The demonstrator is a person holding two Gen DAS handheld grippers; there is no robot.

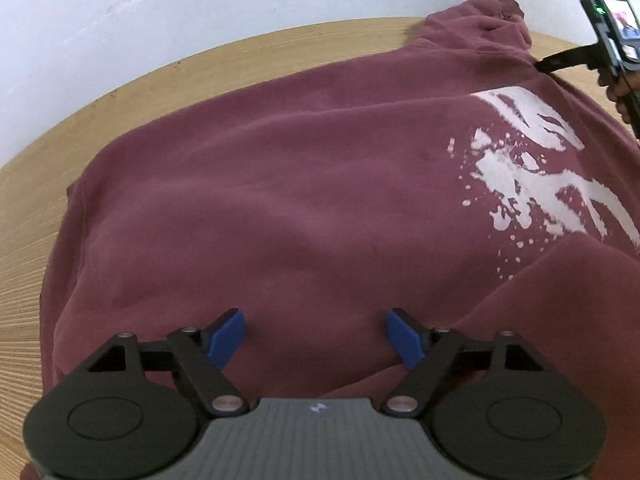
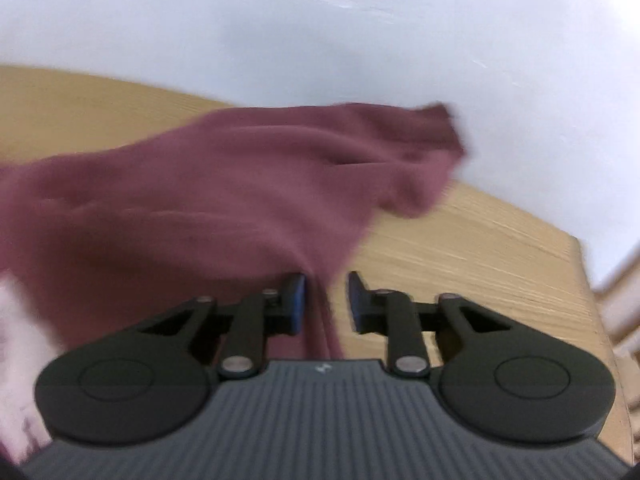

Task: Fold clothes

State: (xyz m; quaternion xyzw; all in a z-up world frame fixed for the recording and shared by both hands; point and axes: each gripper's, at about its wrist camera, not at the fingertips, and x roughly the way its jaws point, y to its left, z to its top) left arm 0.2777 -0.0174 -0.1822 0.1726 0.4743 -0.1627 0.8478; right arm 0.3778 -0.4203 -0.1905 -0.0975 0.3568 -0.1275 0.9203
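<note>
Sweatshirt (image 1: 280, 200) in maroon lies spread across the wooden table (image 1: 48, 208), its white print (image 1: 540, 168) facing up, with the left gripper (image 1: 316, 336) hovering wide open over the near hem. We judge, through blur, that the right gripper (image 2: 326, 300) straddles a cloth edge with its jaws parted. For a clean fold we advise both tongs biting matching edges fully and lifting together.
</note>
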